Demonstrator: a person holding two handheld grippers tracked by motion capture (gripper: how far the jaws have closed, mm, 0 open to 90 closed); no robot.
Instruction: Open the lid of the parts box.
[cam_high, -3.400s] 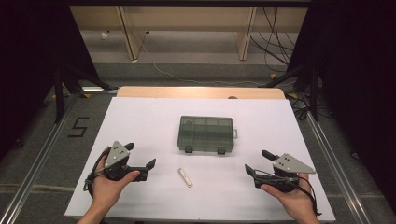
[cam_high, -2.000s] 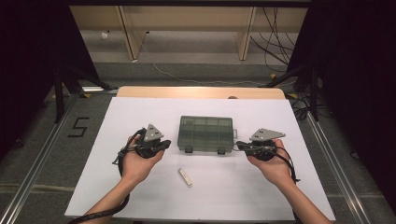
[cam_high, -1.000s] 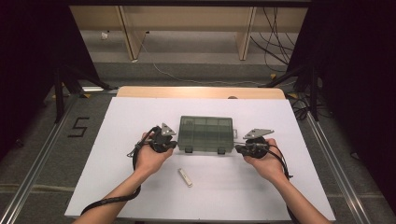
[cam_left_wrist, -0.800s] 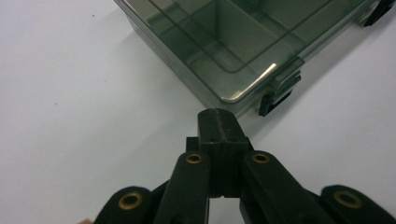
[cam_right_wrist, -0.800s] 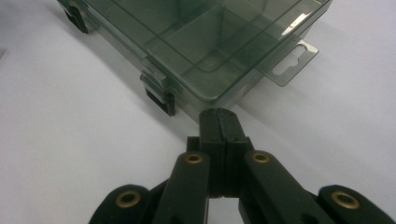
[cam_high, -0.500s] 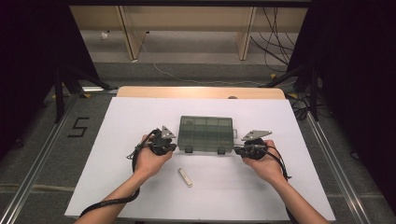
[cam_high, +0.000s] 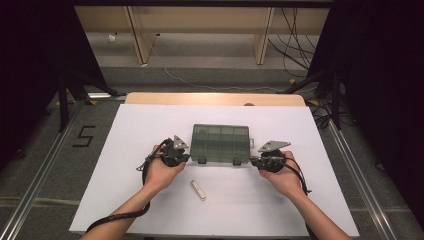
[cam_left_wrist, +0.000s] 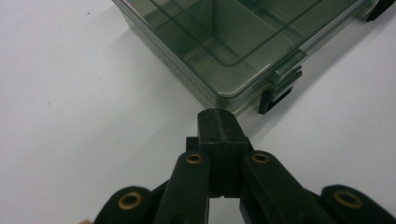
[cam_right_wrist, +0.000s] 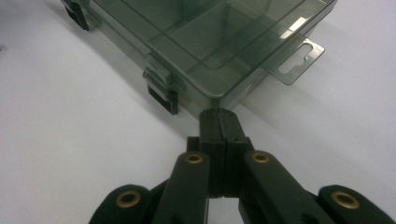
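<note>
A smoky clear plastic compartment box (cam_high: 220, 143) lies closed in the middle of the white table. My left gripper (cam_high: 184, 158) is at the box's front left corner, jaws shut with nothing between them, its tip (cam_left_wrist: 219, 120) touching or nearly touching the box (cam_left_wrist: 224, 51) beside a dark latch (cam_left_wrist: 278, 91). My right gripper (cam_high: 254, 160) is at the front right corner, jaws shut and empty, its tip (cam_right_wrist: 219, 119) against the box (cam_right_wrist: 210, 42) next to the other latch (cam_right_wrist: 161, 91). A hang tab (cam_right_wrist: 294, 60) sticks out of the box's side.
A small white stick-like object (cam_high: 198, 190) lies on the white table sheet (cam_high: 150, 125) in front of the box, between the two forearms. A wooden strip (cam_high: 215, 98) runs along the table's far edge. Floor, cables and dark stands surround the table.
Both hands came forward and inward from the table's front to the box's front corners. In the last half second they barely moved. The box has stayed in place.
</note>
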